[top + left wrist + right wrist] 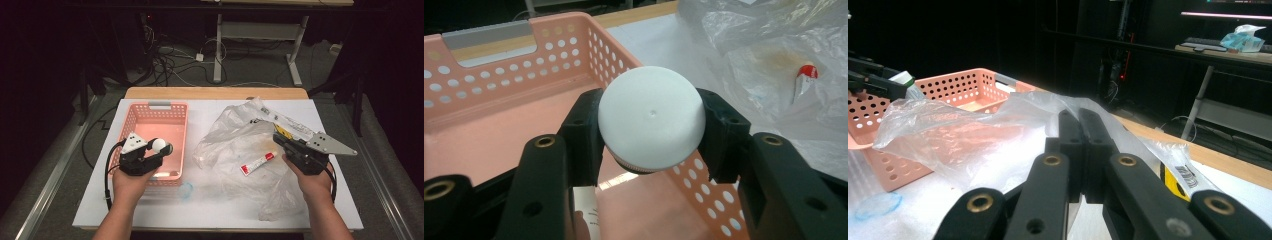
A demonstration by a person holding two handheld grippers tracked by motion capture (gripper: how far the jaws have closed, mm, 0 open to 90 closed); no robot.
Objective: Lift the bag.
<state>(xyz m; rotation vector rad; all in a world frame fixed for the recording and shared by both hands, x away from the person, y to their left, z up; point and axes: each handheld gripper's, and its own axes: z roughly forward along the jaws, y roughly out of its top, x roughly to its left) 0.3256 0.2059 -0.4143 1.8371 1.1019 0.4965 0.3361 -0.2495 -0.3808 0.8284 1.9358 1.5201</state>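
- Slippage threatens the white-capped bottle (651, 117), pinched in the left tool (651, 125) above the pink basket (131, 116); the smooth cap could squirm free.
- Right tool (1080, 131), clamped on the plastic bag (235, 137), could tug it and roll the tube (258, 163).

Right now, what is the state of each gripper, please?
Left gripper: closed on a white cap, above the pink basket.
Right gripper: shut, pinching the plastic bag.
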